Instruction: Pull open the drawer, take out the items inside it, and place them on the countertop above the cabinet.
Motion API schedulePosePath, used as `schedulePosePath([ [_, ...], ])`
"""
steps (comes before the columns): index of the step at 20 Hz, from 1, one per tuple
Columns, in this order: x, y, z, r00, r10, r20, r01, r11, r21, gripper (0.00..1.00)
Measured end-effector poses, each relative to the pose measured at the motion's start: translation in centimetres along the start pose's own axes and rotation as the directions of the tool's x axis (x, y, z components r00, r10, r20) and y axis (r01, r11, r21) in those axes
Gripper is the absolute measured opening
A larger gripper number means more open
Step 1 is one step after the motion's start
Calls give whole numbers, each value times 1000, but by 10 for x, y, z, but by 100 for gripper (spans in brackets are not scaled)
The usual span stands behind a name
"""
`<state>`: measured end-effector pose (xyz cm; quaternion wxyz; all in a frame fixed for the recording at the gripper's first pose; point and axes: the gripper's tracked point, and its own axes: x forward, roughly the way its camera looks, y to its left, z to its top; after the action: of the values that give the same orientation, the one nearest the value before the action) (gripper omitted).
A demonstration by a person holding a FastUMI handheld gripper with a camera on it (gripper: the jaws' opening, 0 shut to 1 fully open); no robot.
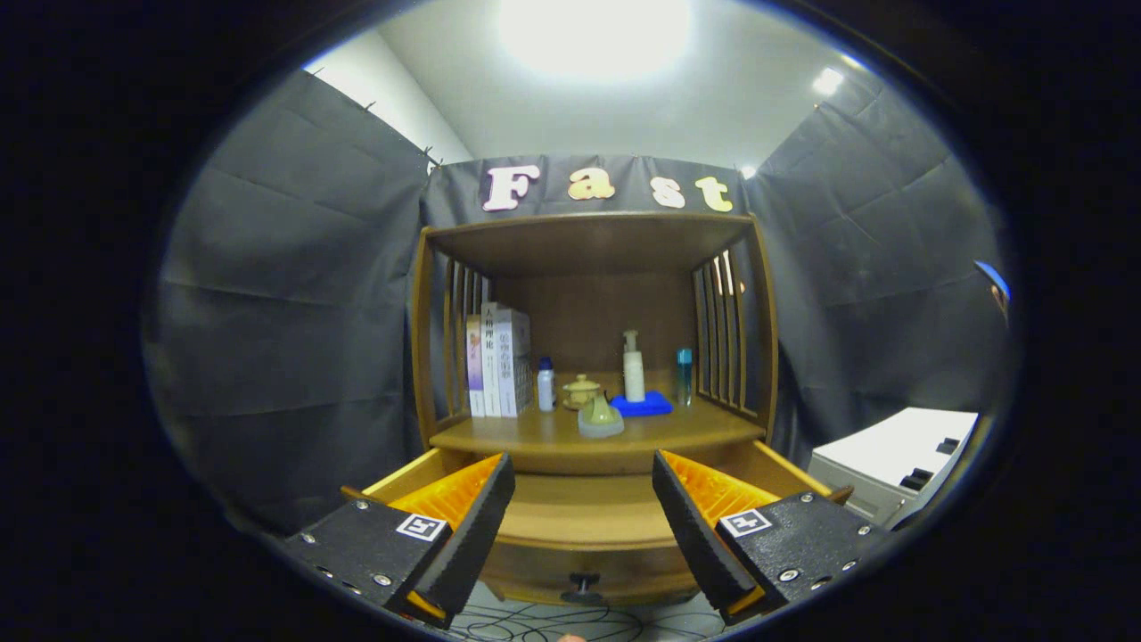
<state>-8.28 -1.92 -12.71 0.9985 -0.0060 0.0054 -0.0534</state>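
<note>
Looking from the left of the frame across, I see the books (496, 364) standing at the left end of the countertop (535, 435), then a small white bottle with a blue cap (545, 385), a squat yellowish pot (581, 390), a pale green item (600, 417) lying nearest the front edge, a white pump bottle (633, 367) on a blue pad (644, 406), and a slim teal bottle (684, 376) toward the right slats. Below them, in the lower middle of the frame, the drawer (579, 513) stands pulled out toward me, its knob (584, 586) at the bottom centre between my fingers. My gripper (584, 526) hangs wide open over it with nothing held, one finger to each side of the drawer's floor. What I can see of that floor is bare wood; the front corners are hidden behind my fingers, so I cannot tell whether anything remains there. I judge the opening done and the unloading at or near its end, with perhaps one check of the corners left
</note>
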Motion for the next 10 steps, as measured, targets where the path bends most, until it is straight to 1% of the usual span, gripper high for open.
schedulePosePath([
  [2,-12,3,-30,998,6,-55,-6,1000,3,96],
  [5,-16,5,-60,995,3,-102,-6,1000,-28,96],
  [7,-19,11,-83,989,4,-146,-7,1000,-24,96],
  [9,-20,13,-96,985,-4,-172,2,1000,-10,96],
  [10,-13,4,-108,984,-21,-177,21,1000,-6,96],
])
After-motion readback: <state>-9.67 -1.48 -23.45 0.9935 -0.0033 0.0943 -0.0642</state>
